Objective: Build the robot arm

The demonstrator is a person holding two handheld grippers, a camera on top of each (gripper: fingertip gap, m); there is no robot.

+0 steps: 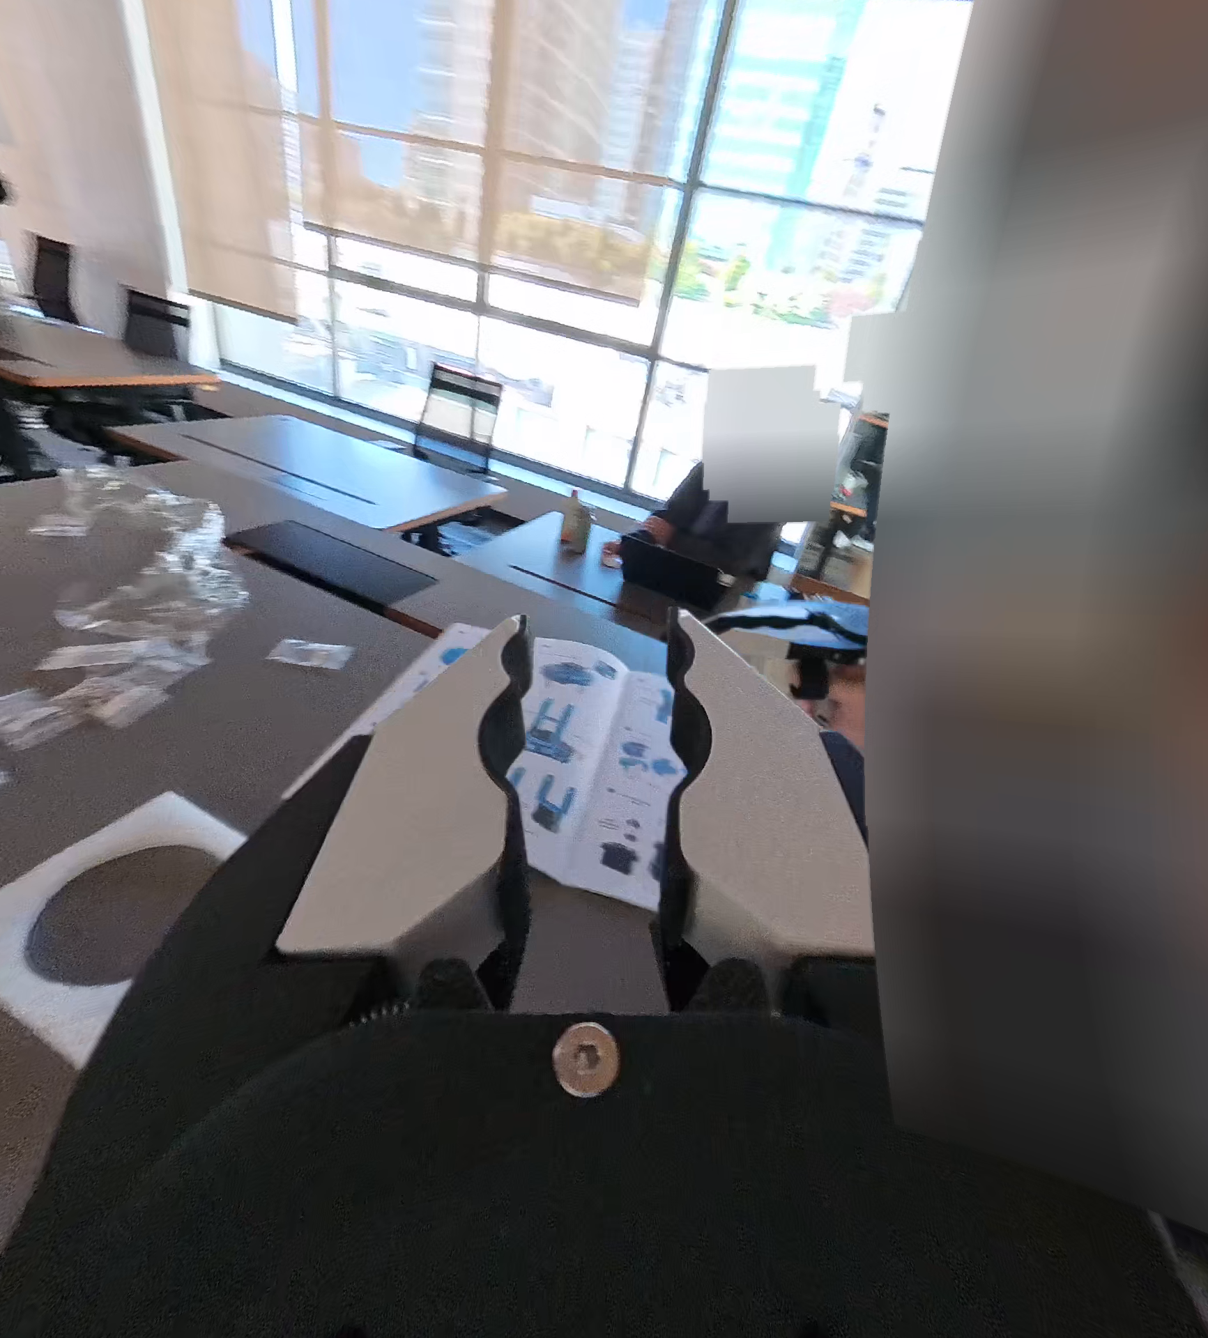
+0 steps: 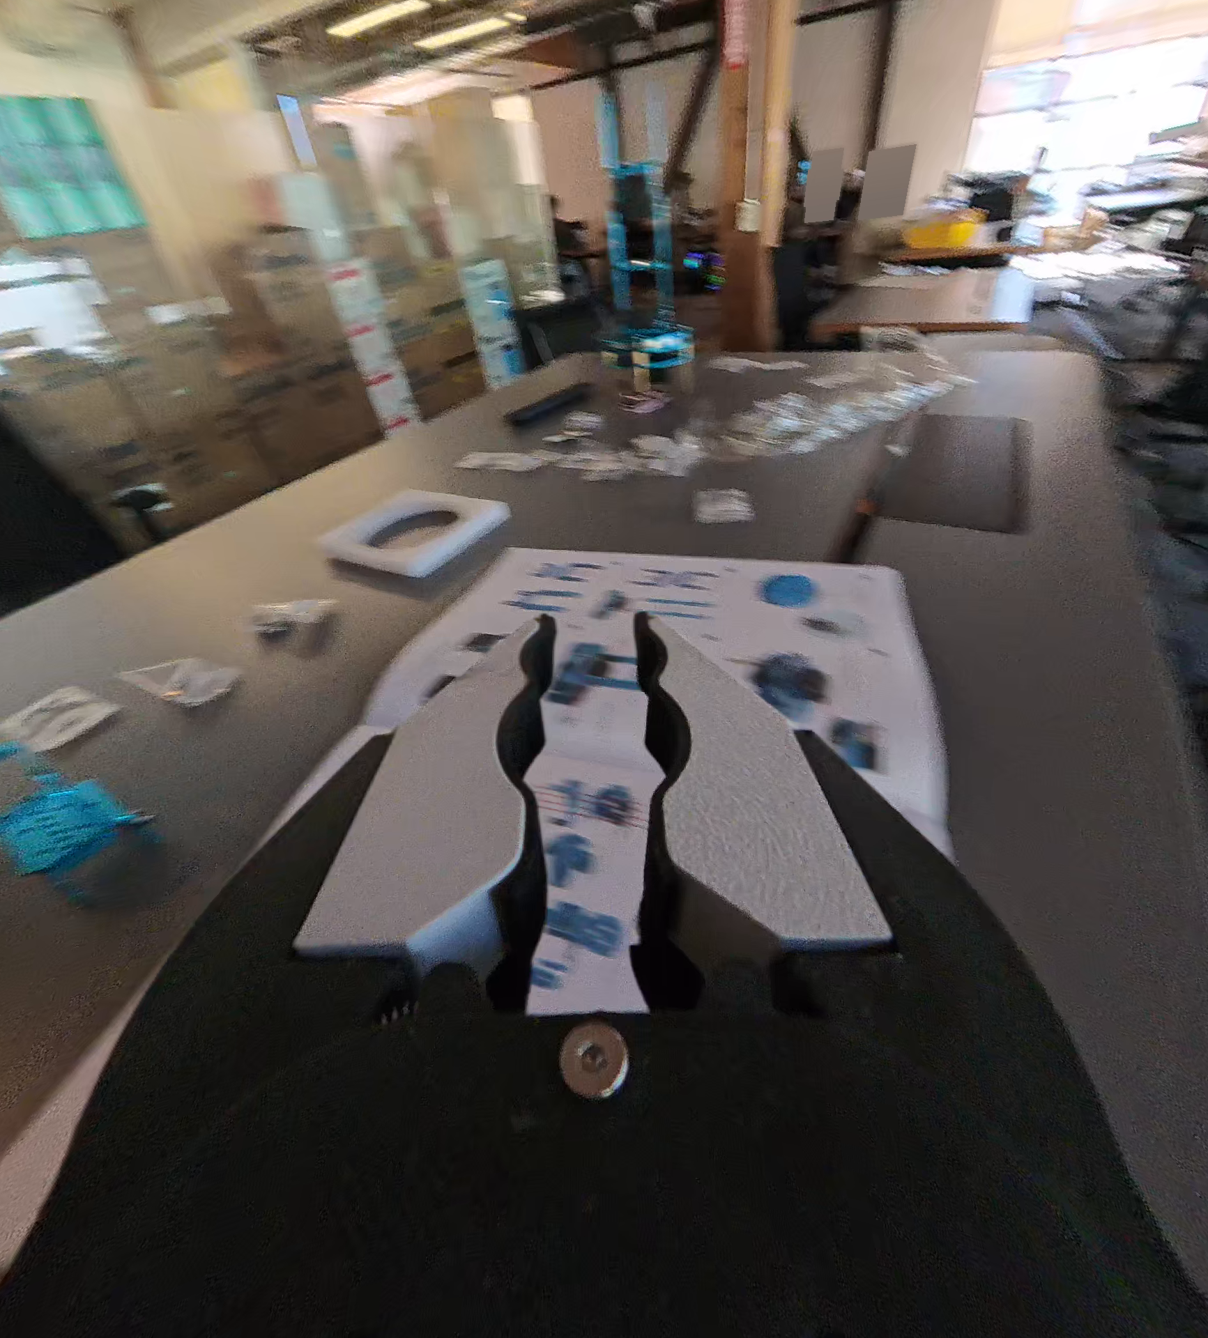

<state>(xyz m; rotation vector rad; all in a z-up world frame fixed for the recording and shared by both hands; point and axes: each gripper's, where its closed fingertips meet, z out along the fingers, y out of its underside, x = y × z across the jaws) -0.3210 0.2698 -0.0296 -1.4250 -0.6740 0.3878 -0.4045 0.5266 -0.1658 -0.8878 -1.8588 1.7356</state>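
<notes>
An open instruction booklet with blue drawings lies flat on the grey table. My left gripper is open and empty, held above the booklet's near side. In the right wrist view the booklet lies under and ahead of my right gripper, which is open and empty with a narrow gap. A blue assembled part sits on the table to the right gripper's left. The right view is blurred by motion.
A white foam block with a round hole lies left of the booklet; it also shows in the right wrist view. Several clear plastic bags are scattered across the table. A tall blue frame structure stands at the far side. A person sits at a far desk. Tip to tip, the grippers are about 30 cm apart.
</notes>
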